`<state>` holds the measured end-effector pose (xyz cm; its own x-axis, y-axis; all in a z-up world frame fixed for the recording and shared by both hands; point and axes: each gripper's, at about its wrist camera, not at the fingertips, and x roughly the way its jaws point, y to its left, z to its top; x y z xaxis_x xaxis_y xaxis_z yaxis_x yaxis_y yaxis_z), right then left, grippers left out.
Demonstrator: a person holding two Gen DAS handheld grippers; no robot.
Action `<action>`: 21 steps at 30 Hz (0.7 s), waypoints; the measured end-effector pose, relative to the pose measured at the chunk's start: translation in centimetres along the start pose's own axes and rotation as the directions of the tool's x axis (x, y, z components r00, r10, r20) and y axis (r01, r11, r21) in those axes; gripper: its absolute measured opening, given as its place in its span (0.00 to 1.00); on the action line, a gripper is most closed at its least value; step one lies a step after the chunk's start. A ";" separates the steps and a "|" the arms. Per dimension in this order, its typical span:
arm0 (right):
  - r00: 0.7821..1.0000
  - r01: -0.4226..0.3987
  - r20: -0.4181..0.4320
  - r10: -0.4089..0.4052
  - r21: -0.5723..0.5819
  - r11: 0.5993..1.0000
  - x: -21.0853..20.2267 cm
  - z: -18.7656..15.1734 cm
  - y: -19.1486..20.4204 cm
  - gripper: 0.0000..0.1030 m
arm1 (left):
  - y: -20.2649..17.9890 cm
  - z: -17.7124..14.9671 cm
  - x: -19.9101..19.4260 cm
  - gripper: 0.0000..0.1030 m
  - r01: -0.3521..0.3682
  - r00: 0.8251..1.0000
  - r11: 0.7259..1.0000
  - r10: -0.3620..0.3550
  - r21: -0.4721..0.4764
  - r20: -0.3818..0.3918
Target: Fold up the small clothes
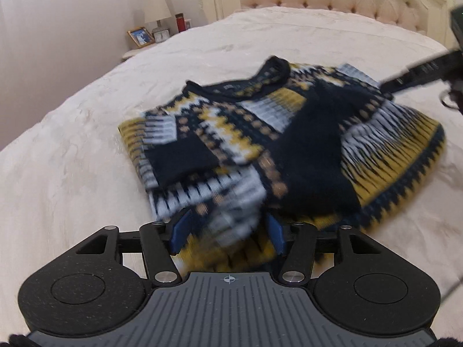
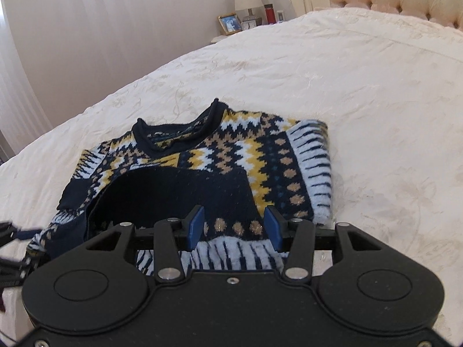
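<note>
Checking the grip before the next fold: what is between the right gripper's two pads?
In the right wrist view, the right gripper stands open over the sweater; only its patterned near edge shows in the gap, and neither pad presses it.

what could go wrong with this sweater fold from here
1. In the left wrist view, blurred knit lies between the left gripper pads, which stand apart; pulling away could snag and undo the sweater fold.
2. The right gripper is open just above the hem; lifting carelessly could drag it.
3. The folded sleeve looks loose.
</note>
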<state>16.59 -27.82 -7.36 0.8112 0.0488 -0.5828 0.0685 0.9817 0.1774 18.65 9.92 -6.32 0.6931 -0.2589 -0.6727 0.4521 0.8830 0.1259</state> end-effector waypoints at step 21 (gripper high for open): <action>0.996 -0.032 -0.084 0.042 0.113 0.993 2.8 -1.0 -1.5 0.67 | 8.3 0.3 3.1 0.55 0.189 0.981 0.825 -0.180 -0.533 0.069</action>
<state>18.22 -28.94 -10.06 0.7619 0.1049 -0.6392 0.1075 0.9526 0.2846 24.73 16.30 -7.11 0.6373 -0.4400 -0.6327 0.2046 0.8881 -0.4117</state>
